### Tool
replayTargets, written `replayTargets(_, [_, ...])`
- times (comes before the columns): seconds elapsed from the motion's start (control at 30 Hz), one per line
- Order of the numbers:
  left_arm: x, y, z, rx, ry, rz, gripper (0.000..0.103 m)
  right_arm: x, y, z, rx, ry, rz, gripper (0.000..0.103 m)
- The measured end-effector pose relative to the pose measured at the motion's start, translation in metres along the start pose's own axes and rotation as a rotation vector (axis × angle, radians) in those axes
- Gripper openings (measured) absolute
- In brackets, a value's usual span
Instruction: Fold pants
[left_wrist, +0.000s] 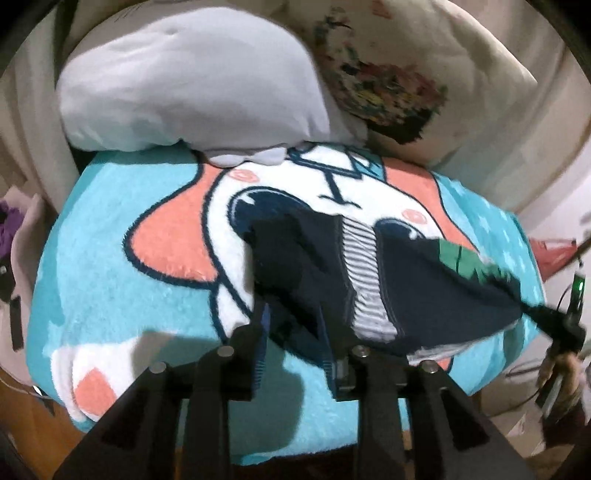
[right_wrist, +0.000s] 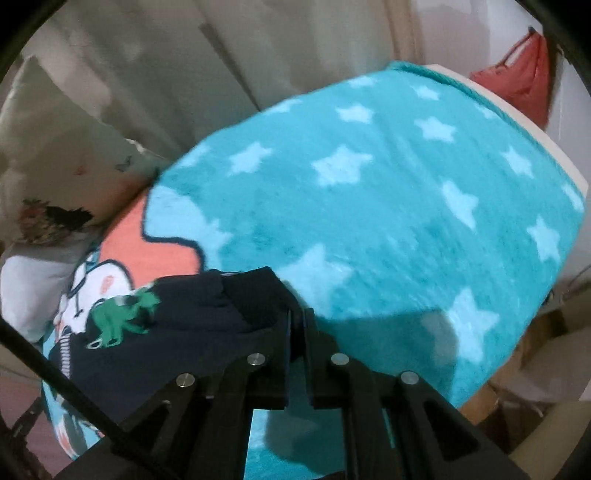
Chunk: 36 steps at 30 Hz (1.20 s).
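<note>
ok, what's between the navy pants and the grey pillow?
Nothing but the cartoon blanket between navy pants and grey pillow; the left wrist view shows it.

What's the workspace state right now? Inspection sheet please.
Surface: teal star blanket with cartoon print.
Job's things: navy pants with green dinosaur patch, striped lining showing, lying partly bunched.
Clutter: grey pillow and printed cushion at the far edge.
Grippers: left gripper jaws apart, pants cloth between them; right gripper shut on a pants edge.
Cables: thin cables by the right gripper.
Surroundings: pale curtain, red bag.
</note>
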<state>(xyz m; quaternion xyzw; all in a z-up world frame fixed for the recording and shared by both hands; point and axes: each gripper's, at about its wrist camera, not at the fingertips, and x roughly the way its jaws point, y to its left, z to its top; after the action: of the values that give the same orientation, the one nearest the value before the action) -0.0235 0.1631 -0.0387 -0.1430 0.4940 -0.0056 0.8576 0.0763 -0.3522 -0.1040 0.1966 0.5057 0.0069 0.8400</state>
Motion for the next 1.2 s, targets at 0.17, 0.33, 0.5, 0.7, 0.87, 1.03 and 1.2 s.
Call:
replayTargets(0.17, [-0.001, 0.002, 0.020, -0.062, -0.034, -0.033, 0.031, 0.007, 0.013, -0.004, -0.094, -0.001, -0.080, 0.006])
replayTargets(0.33, [0.018, -0.023, 0.040, 0.026, -0.060, 0.076, 0.043, 0.015, 0.010, -0.005, -0.095, 0.016, -0.100, 0.007])
replayTargets(0.5, [0.069, -0.019, 0.029, 0.065, 0.147, 0.230, 0.025, 0.023, 0.005, -0.001, -0.092, 0.025, -0.121, 0.009])
replayTargets(0.7, [0.067, -0.019, 0.013, 0.118, 0.146, 0.264, 0.027, 0.023, -0.001, 0.002, -0.073, 0.018, -0.136, 0.021])
replayTargets(0.87, [0.065, -0.021, 0.007, 0.151, 0.161, 0.288, 0.027, 0.008, -0.014, 0.001, -0.008, -0.004, -0.187, 0.041])
replayTargets(1.03, [0.063, -0.026, -0.005, 0.195, 0.148, 0.325, 0.027, -0.040, -0.012, 0.006, 0.026, -0.162, -0.244, 0.042])
replayTargets(1.2, [0.062, -0.024, -0.008, 0.163, 0.145, 0.308, 0.027, -0.046, 0.051, 0.015, -0.107, -0.191, -0.054, 0.043])
